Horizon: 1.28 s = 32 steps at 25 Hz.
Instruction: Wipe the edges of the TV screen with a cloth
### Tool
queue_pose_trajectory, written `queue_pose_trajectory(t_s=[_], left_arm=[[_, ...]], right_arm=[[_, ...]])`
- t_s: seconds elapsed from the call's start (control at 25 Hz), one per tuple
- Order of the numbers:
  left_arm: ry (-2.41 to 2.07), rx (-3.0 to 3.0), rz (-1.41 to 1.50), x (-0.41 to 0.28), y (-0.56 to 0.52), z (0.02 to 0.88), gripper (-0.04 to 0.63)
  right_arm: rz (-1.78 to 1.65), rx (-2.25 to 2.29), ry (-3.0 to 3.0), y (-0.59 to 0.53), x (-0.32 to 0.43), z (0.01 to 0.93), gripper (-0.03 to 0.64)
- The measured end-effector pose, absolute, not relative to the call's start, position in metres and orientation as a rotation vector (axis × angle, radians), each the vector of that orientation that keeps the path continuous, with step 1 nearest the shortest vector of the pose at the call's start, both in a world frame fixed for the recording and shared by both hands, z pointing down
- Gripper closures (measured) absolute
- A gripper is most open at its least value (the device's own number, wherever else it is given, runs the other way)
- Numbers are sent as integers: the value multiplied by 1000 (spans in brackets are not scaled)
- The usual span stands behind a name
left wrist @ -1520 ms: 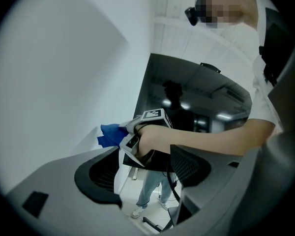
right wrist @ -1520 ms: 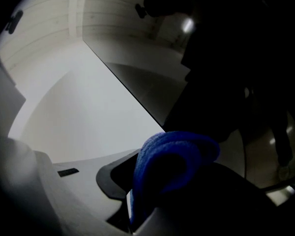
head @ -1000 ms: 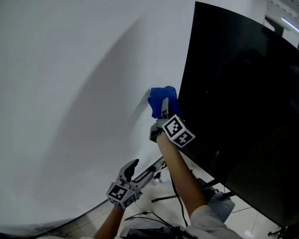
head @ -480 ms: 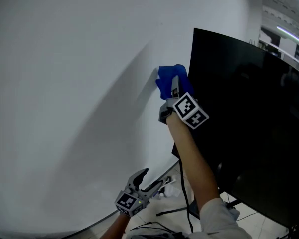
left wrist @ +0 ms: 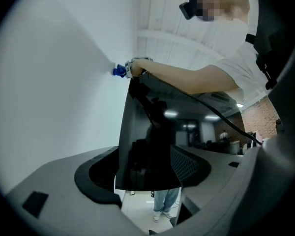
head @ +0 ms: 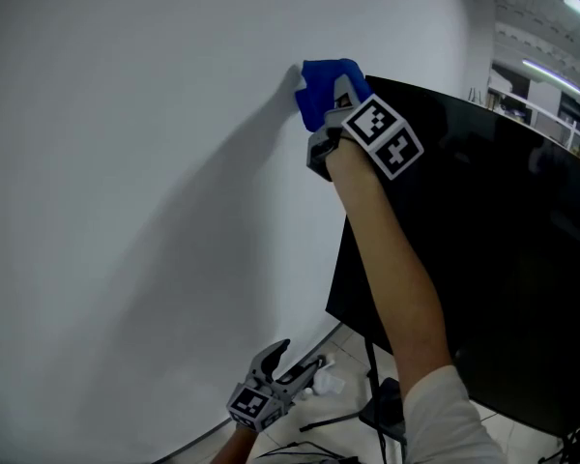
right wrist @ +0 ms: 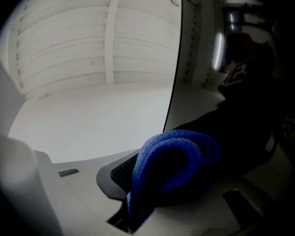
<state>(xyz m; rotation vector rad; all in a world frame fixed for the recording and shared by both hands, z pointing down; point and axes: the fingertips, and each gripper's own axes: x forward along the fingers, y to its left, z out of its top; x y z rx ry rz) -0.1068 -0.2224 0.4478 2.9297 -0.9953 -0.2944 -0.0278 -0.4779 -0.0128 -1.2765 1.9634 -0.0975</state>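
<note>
The black TV screen (head: 483, 240) stands close to a white wall. My right gripper (head: 336, 93) is shut on a folded blue cloth (head: 321, 85) and holds it against the TV's upper left corner. In the right gripper view the cloth (right wrist: 172, 163) bulges out of the right gripper (right wrist: 155, 193), with the screen's dark edge (right wrist: 174, 87) just behind it. My left gripper (head: 288, 365) hangs low near the floor, open and holding nothing. From the left gripper (left wrist: 152, 200) I look up the TV (left wrist: 147, 141) to the distant cloth (left wrist: 119, 72).
The white wall (head: 126, 182) runs right beside the TV's left edge. Below the TV are its stand and black cables (head: 367, 409) and a small white object (head: 326, 385) on the floor. A person's legs in jeans (left wrist: 166, 203) show under the screen.
My right gripper has slid the blue cloth up the TV's left edge, from mid-height to the top corner. The left gripper has stayed low and open.
</note>
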Motion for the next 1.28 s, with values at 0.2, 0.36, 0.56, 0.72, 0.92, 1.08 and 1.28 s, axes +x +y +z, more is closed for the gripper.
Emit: queue_pose_trajectory(t_s=[0.2, 0.36, 0.56, 0.72, 0.92, 1.08, 1.28], left_arm=[[-952, 2974, -245, -100, -227, 489, 288], [-925, 2952, -279, -97, -222, 505, 288], [-827, 2960, -263, -74, -212, 497, 288], [-719, 2928, -279, -58, -211, 486, 288], [-520, 2987, -237, 24, -147, 502, 288], [-329, 3004, -214, 55, -121, 510, 288], [-19, 3020, -194, 48, -139, 503, 288]], right_arm=[[-144, -1266, 1965, -481, -25, -11, 535], [-220, -1187, 1958, -469, -29, -12, 534], [-125, -1226, 1906, -430, 4, -30, 535], [-151, -1186, 1862, -401, 21, -33, 535], [-123, -1175, 1842, -311, 98, -28, 535], [-23, -1246, 1772, -259, 136, -28, 535], [20, -1244, 1704, -263, 123, -33, 535]])
